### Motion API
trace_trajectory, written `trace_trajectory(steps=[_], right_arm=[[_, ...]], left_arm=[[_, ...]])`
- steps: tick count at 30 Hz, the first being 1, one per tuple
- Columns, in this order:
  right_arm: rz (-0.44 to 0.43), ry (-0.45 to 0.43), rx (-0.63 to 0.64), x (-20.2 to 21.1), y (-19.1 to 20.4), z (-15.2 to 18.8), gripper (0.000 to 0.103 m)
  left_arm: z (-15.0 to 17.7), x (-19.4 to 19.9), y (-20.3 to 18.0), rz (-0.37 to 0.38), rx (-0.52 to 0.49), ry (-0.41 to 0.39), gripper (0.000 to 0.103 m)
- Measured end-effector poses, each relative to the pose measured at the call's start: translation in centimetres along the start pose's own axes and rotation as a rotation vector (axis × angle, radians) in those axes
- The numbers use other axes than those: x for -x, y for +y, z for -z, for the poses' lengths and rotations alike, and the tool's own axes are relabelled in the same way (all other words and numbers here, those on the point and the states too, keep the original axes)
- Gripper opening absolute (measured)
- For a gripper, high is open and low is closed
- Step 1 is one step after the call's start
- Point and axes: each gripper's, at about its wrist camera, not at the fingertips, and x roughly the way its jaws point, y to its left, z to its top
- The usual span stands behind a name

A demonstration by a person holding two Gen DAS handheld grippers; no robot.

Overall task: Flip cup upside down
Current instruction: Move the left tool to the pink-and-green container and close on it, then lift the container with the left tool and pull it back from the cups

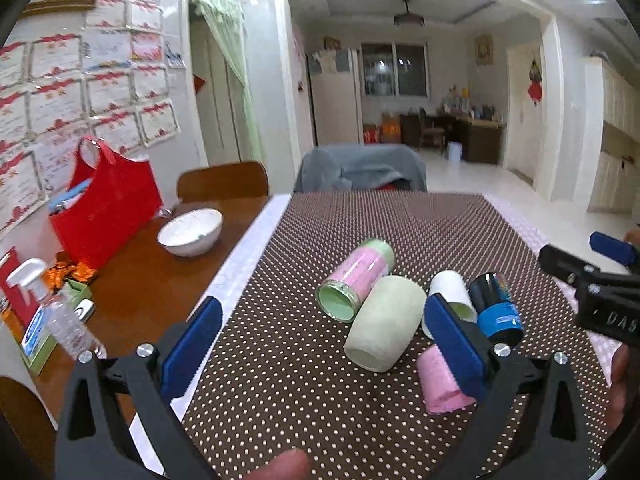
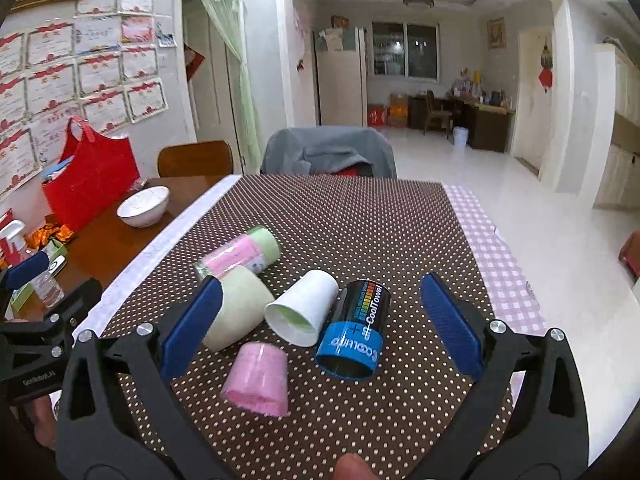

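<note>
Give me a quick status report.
Both claws, left and right, open, empty. Five cups lying on their sides, clustered, touching. None flipped.

You're in a home dining room: certificates (image 1: pixel 100 76) cover the wall, a bowl (image 1: pixel 190 231) sits on the wooden table (image 1: pixel 160 280) (chair (image 2: pixel 195 159) behind it), fridge (image 2: pixel 340 80) beyond.

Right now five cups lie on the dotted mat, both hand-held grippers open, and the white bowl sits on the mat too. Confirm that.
Wrong on the white bowl: the right wrist view shows it on the bare wooden table, left of the dotted mat. The rest stands.
</note>
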Motion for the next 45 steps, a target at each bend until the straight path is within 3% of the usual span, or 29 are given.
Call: trace_trajectory(steps=[10,18,22,35,36,40,45], right_arm=[[0.025,0.112,-0.012,-6.8,-1.4,-1.1,0.097],[0.035,0.169,-0.036,-9.9,-2.1,-1.2,0.097],[0.04,0.189,-0.051,-11.2,-2.3,-1.3,0.097],[0.056,0.227,-0.083,-13.9,-3.8,-1.1,0.097],[0.056,0.229,-0.084,-13.9,-3.7,-1.1,0.097],[0.057,0.233,-0.091,-14.1,-3.9,-1.0,0.097],[0.058,0.231,-0.105,-14.0,-4.3,-1.0,0.097]], left_arm=[[-2.3,-10.1,0.0,0.056,-0.077,0.177,0.099],[-2.8,-18.2,-0.9,0.15,-0.187,0.355,0.099],[-3.0,-21.8,-0.6,0.159,-0.215,0.419,0.099],[-3.5,-28.3,-2.2,0.3,-0.26,0.571,0.099],[-3.4,-29.0,-2.5,0.323,-0.263,0.594,0.098],[-3.1,-31.1,-2.6,0.451,-0.2,0.687,0.071],[-3.3,-32.2,-2.5,0.452,-0.19,0.676,0.069]])
